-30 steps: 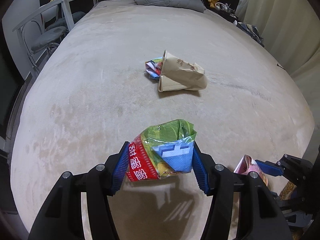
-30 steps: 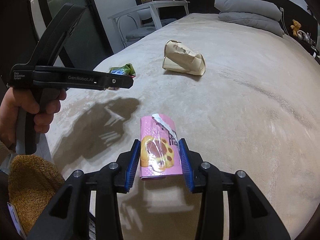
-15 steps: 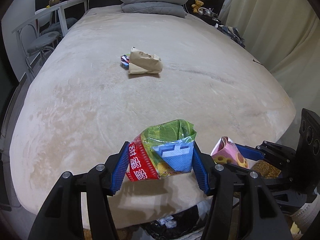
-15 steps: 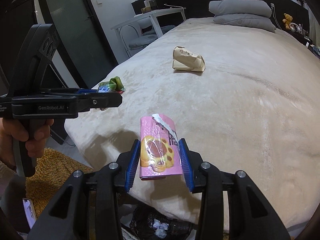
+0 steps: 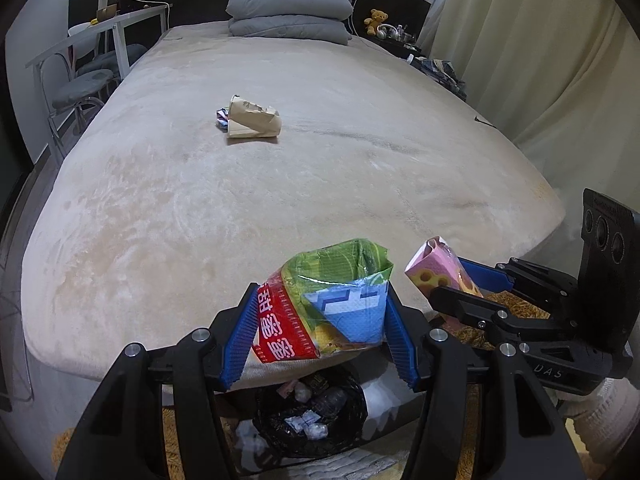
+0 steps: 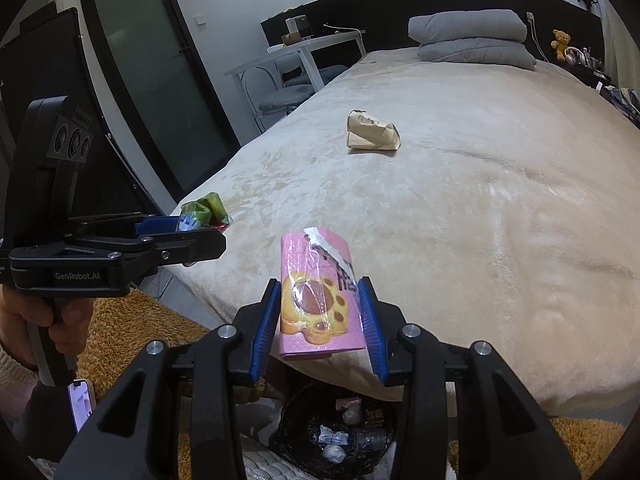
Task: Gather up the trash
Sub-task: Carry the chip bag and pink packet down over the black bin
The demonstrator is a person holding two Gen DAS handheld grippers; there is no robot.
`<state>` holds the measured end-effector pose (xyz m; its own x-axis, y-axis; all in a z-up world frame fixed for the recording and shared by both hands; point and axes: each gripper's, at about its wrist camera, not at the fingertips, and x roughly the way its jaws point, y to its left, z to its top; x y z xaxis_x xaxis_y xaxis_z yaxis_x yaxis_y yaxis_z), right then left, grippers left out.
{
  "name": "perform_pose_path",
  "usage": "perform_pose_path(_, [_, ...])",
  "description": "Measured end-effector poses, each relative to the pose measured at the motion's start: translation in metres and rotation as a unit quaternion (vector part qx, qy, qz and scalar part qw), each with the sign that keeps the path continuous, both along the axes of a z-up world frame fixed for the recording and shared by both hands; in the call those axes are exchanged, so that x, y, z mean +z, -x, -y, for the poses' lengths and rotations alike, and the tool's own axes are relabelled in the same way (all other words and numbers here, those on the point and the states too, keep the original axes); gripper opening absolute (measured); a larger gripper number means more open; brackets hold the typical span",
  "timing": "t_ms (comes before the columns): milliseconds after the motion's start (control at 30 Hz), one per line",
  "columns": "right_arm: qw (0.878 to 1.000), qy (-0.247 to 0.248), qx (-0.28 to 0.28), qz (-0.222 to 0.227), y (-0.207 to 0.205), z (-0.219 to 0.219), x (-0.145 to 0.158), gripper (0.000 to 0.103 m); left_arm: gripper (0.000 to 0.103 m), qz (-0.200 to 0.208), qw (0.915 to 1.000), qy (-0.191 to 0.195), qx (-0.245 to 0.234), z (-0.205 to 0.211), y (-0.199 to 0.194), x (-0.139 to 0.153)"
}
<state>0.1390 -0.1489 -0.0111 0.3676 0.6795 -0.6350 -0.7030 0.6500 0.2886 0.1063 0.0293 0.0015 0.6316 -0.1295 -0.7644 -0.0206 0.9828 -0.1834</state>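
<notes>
A green, red and blue snack wrapper [image 5: 332, 304] is clamped between the blue pads of the left gripper [image 5: 320, 328], held just past the foot edge of the bed [image 5: 240, 184]. A pink snack packet with a paw print [image 6: 316, 300] is clamped the same way in the right gripper [image 6: 320, 320], also at the foot edge of the bed. Both sets of jaws are closed on their items, pads pressed on the sides.

A trash bin with a black liner [image 5: 312, 420] is seen on the floor just off the foot of the bed, below both grippers; small wrappers and a crushed plastic bottle are visible inside it. The bin is also seen in the right wrist view [image 6: 340, 436].

A crumpled brown paper bag [image 5: 253, 122] is left lying near the middle of the bed, with a small colourful wrapper [image 5: 221, 115] touching its left side. Grey pillows [image 5: 288, 18] are stacked at the head of the bed. A teddy bear [image 5: 376, 20] is seen to the right of the head of the bed.

In the right wrist view the left gripper's handle is gripped by a hand [image 6: 36, 320] beside the foot of the bed. An orange shaggy rug [image 6: 120, 328] is spread on the floor by the foot of the bed
</notes>
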Motion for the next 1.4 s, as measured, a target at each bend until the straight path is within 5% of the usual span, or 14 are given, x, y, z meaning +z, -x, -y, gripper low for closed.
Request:
perform_pose_path(367, [1.0, -0.005, -0.01, -0.01, 0.035, 0.029, 0.006, 0.041, 0.057, -0.016, 0.9997, 0.017, 0.0, 0.022, 0.047, -0.011])
perform_pose_path(767, [0.996, 0.013, -0.01, -0.082, 0.059, 0.039, -0.033, 0.041, 0.057, -0.045, 0.9977, 0.051, 0.001, 0.045, 0.085, -0.049])
perform_pose_path(1400, [0.971, 0.061, -0.012, -0.232, 0.046, 0.024, -0.126, 0.041, 0.057, -0.198, 0.9775, 0.073, -0.008, 0.053, 0.075, -0.141])
